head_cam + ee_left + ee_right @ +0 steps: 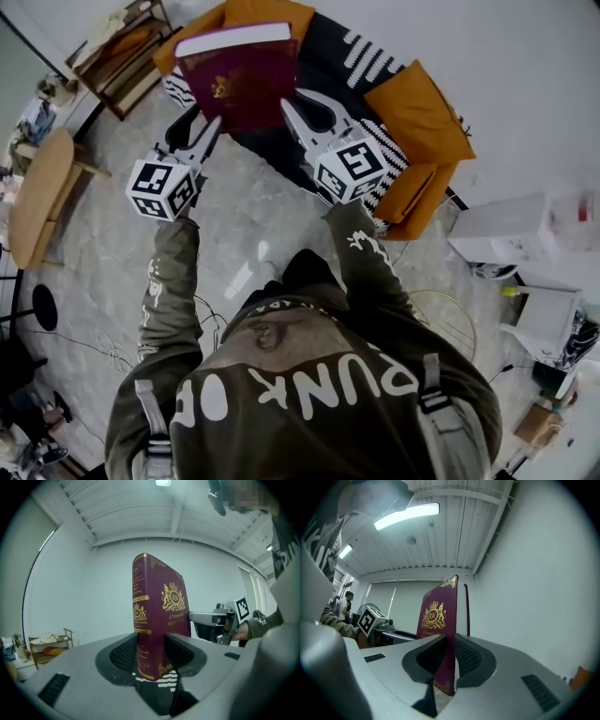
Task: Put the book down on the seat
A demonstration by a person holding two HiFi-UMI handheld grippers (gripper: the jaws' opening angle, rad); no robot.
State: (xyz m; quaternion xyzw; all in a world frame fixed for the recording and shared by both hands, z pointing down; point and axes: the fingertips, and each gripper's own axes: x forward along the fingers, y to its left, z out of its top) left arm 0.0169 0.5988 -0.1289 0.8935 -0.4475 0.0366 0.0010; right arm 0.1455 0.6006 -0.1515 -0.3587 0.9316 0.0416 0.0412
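A thick maroon book (242, 73) with gold print is held upright in the air above the seat of an orange armchair (427, 122). My left gripper (208, 128) is shut on the book's spine-side lower corner. My right gripper (292, 111) is shut on the front cover's lower edge at the other corner. In the left gripper view the book (157, 620) rises between the jaws of the left gripper (151, 660), spine toward the camera. The right gripper view shows the cover (440, 620) pinched in the right gripper (451, 663).
A black-and-white patterned throw (366, 66) covers the armchair's seat. A round wooden table (42, 192) stands at the left, a wooden shelf (122, 52) behind it. White boxes (511, 234) sit at the right. Cables (108, 352) lie on the grey floor.
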